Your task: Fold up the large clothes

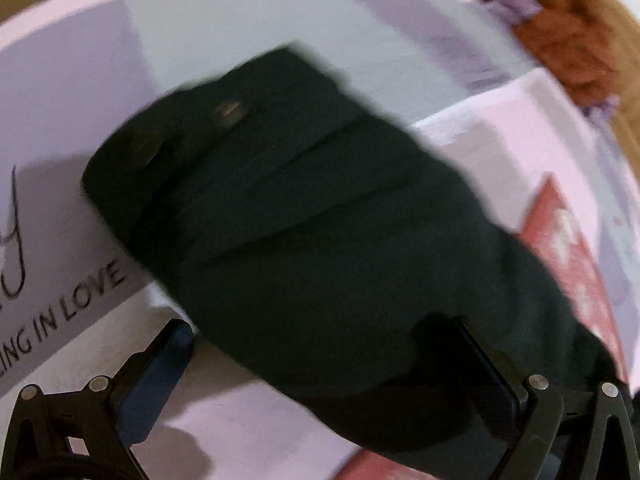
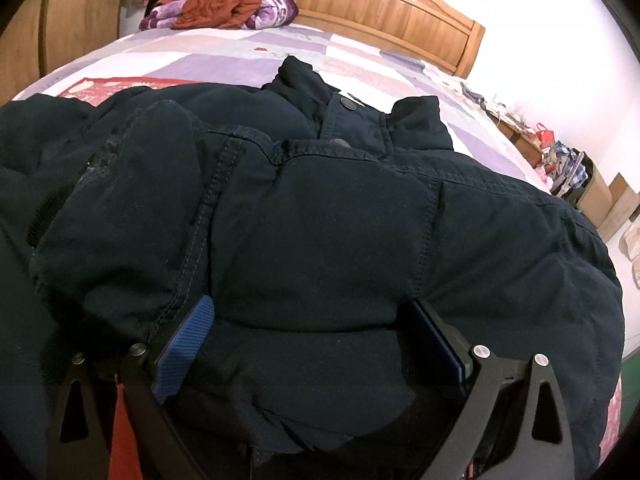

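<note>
A dark navy padded jacket is lying spread on the patchwork bed, looking bulky and soft, likely to slump unless taken by a stitched hem or seam. The right tool is straddling a thick fold, jaws wide and not clamping; the left tool is likewise gaping around a blurred section.

A bulky dark navy padded cotton jacket with metal snap buttons lies rumpled on the bed, collar at the far end. One thick sleeve, blurred in the left wrist view, stretches diagonally.
</note>
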{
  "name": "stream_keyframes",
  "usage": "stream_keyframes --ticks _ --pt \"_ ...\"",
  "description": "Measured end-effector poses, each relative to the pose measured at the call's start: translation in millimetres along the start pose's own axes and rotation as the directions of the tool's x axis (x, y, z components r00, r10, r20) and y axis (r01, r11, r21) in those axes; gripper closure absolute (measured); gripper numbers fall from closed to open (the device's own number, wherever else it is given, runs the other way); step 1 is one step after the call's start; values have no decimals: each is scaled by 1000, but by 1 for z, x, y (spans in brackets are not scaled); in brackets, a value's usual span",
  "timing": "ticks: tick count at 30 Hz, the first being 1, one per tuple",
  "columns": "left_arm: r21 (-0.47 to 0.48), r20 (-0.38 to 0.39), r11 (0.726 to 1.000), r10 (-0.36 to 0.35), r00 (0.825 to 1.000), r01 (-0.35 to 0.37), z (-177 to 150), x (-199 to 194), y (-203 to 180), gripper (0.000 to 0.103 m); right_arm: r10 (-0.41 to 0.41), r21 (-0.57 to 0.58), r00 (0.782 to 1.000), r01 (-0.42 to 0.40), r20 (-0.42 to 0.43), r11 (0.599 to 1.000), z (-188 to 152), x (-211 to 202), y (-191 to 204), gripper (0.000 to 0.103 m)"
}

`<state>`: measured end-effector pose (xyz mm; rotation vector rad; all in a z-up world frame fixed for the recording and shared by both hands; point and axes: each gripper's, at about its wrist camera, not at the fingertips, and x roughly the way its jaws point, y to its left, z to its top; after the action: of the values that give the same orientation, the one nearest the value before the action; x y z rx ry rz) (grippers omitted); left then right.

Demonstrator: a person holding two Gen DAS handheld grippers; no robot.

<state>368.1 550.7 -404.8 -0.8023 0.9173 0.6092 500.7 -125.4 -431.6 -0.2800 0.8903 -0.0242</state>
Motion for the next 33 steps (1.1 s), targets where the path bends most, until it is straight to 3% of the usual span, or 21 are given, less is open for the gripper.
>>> stream_keyframes --ticks 1,4,5,6,7,9,11,16,22,26,31,33 --pt "-34 10 999 -22 1000 23 0 1 5 1 0 0 1000 0 0 1000 0 0 0 4" --pt "11 23 999 -37 999 37 0 7 -3 2 0 0 1000 0 1 1000 0 0 0 4" --pt "26 20 998 -53 998 52 2 10 -7 11 1 1 1000 -1 1 1000 0 0 0 4" --pt "44 24 996 -85 996 83 6 12 -14 30 0 1 1000 0 1 1000 0 0 0 4" --pt "49 24 993 -110 994 109 11 14 -20 40 1 2 1000 -1 2 1000 0 0 0 4" --pt "58 43 987 -152 987 150 20 12 -28 78 2 3 1000 -2 1 1000 0 0 0 4" --pt "108 63 983 -158 986 150 23 5 -42 84 0 4 1000 0 1 1000 1 0 1 4" --pt "252 150 956 -192 970 151 18 -41 -66 87 1 7 1000 -1 -2 1000 1 2 1 3" --pt "410 215 886 -322 922 214 6 -105 -110 88 2 10 1000 -2 -3 1000 2 2 1 3" --pt "530 196 805 -424 884 268 -18 -145 -166 88 1 9 1000 -1 -5 1000 2 3 1 3" --pt "639 108 682 -537 837 355 -68 -176 -246 88 2 9 1000 -2 -17 1000 5 4 1 3" --pt "658 75 648 -563 823 383 -88 -181 -271 88 22 20 999 -21 -35 1000 8 4 -3 3"
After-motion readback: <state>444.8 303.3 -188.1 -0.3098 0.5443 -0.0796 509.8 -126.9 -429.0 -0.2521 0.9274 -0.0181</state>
